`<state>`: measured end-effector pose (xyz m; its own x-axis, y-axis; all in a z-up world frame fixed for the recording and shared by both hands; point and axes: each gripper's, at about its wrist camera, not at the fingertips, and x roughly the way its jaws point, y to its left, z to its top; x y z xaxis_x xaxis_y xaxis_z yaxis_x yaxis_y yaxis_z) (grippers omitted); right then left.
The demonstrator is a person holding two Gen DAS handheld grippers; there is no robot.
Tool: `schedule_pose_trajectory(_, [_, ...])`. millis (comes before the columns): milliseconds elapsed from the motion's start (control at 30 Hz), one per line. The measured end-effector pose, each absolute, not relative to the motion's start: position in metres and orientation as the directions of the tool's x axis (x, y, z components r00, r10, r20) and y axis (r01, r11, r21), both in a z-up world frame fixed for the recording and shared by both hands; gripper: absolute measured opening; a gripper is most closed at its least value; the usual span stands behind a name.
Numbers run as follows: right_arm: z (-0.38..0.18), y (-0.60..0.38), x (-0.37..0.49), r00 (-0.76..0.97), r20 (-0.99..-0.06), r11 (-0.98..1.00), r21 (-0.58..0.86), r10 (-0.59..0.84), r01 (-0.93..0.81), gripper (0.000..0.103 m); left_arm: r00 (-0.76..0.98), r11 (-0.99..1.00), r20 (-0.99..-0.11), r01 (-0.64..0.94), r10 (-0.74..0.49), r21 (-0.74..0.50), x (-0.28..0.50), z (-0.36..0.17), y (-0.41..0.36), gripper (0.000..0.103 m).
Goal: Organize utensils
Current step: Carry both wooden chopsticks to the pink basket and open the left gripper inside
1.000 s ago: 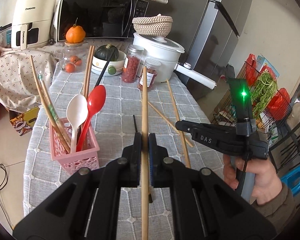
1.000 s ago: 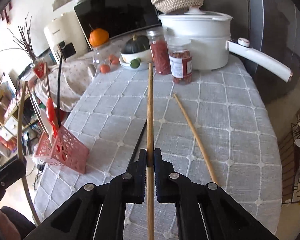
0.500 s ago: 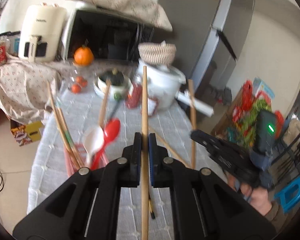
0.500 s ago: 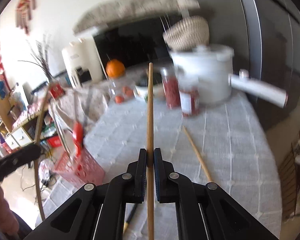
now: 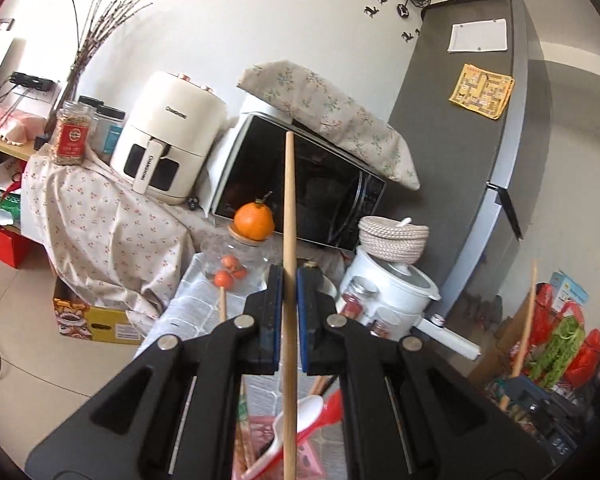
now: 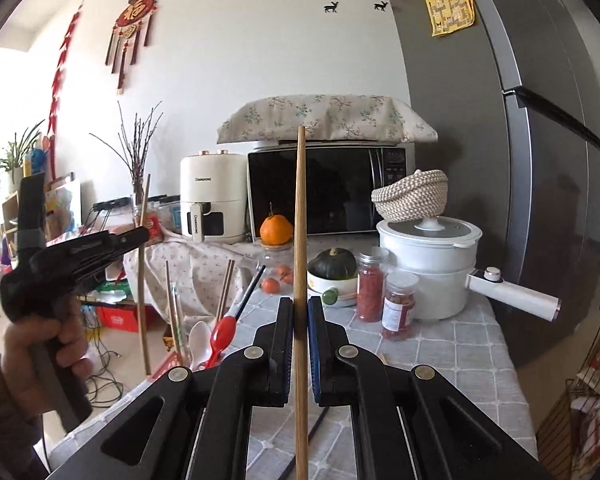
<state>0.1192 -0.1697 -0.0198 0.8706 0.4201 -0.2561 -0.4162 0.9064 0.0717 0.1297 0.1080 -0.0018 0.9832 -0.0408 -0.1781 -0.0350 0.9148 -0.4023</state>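
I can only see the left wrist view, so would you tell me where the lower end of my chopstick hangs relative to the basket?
Observer: The left gripper holds its chopstick upright; the lower tip hangs just left of the pink basket, not inside it.
Operator: Is the right gripper shut on anything?
Observer: Yes, the right gripper is shut on a second wooden chopstick, held upright.
Operator: Is anything left on the table?
Observer: A black chopstick lies on the cloth under the right gripper.
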Motion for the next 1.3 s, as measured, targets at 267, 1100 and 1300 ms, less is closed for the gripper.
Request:
schedule_pose_trajectory(267, [-0.028,-0.168,0.119,0.852,-0.285,0.895,0.061,0.440,-0.442,0.007,0.978,0.956,-0.205,-0.088,0.030,-0.280,0.140,-0.022,0.096,0.008])
schedule_pose_trajectory(1100, [-0.040,-0.145,0.138,0.788,-0.287,0.836,0.262,0.544,-0.482,0.007,0.741,0.886,-0.661,-0.219,-0.122,-0.409,0.125,-0.039,0.135,0.044])
schedule_pose_trajectory(1300, [-0.044,-0.103,0.146,0.785,-0.252,0.814,0.319,0.566,-0.485,0.007,0.749,0.873,-0.640,-0.185,-0.172,-0.451,0.121,-0.036,0.145,0.044])
